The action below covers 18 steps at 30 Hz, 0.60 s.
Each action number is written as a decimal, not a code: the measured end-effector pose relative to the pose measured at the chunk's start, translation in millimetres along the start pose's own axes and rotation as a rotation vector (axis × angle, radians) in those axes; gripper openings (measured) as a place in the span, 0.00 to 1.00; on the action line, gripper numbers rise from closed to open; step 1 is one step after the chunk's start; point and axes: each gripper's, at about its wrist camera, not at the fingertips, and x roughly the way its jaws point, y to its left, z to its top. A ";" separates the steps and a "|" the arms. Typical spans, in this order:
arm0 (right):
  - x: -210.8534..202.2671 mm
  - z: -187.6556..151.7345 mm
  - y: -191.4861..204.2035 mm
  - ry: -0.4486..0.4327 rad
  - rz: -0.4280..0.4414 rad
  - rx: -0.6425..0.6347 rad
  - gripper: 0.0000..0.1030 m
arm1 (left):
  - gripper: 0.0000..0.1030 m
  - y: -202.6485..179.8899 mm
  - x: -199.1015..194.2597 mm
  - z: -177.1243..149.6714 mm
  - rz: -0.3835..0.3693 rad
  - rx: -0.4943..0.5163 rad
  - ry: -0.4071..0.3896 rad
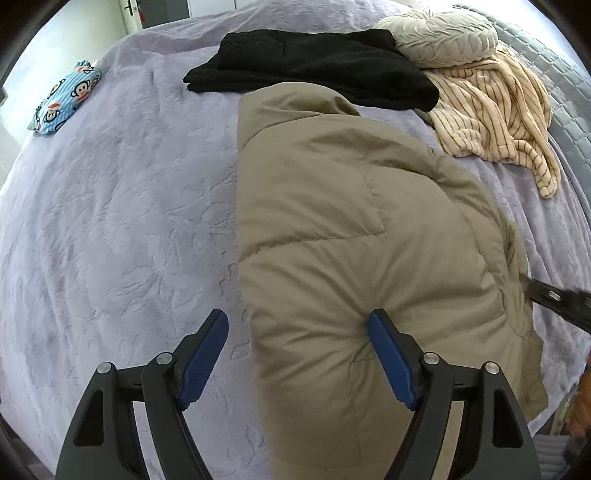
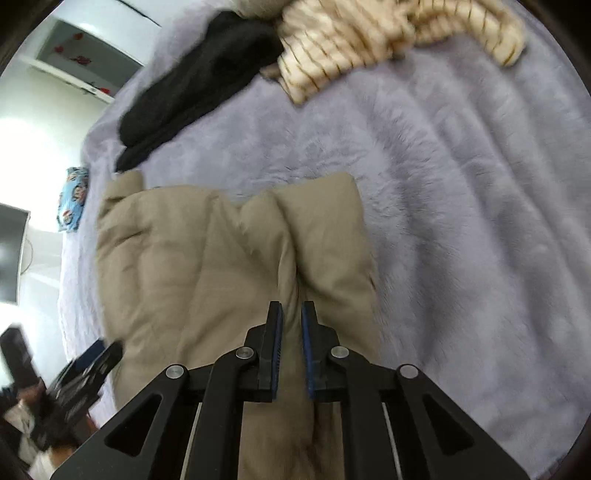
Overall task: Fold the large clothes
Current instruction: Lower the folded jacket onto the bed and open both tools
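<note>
A khaki puffer jacket (image 1: pixel 343 229) lies folded lengthwise on the lilac bed cover (image 1: pixel 110 221). My left gripper (image 1: pixel 297 325) is open, straddling the jacket's near left edge, its right fingertip (image 1: pixel 380 325) pressed into the padding. In the right wrist view the jacket (image 2: pixel 192 258) fills the lower middle. My right gripper (image 2: pixel 291 310) is shut on a raised fold of the jacket. The right gripper's tip also shows in the left wrist view (image 1: pixel 554 299) at the jacket's right edge.
A black garment (image 1: pixel 314 66), a cream striped garment (image 1: pixel 495 114) and a beige round cushion (image 1: pixel 439 33) lie at the far side of the bed. A blue cartoon-print bundle (image 1: pixel 66 98) lies far left. The left gripper shows in the right wrist view (image 2: pixel 85 373) at lower left.
</note>
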 end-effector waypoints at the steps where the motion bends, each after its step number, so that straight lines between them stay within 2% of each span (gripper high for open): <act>1: -10.2 -10.9 2.9 -0.010 0.005 -0.004 0.11 | 0.77 1.3 0.0 0.1 -0.003 0.000 0.001; 3: -17.2 -33.9 7.5 0.007 0.011 -0.012 0.11 | 0.77 3.1 -0.4 -0.1 -0.011 -0.001 0.000; 5: -12.6 -52.0 9.9 0.039 -0.025 -0.030 0.11 | 0.77 4.2 -0.7 0.4 -0.016 0.002 -0.002; 8: 4.4 -74.6 2.5 0.103 -0.066 0.020 0.11 | 0.77 8.2 -7.3 -1.6 -0.028 0.010 -0.010; 18: -32.5 -95.1 17.8 0.009 -0.128 0.073 0.11 | 0.77 26.2 -43.0 -24.1 -0.053 0.073 0.009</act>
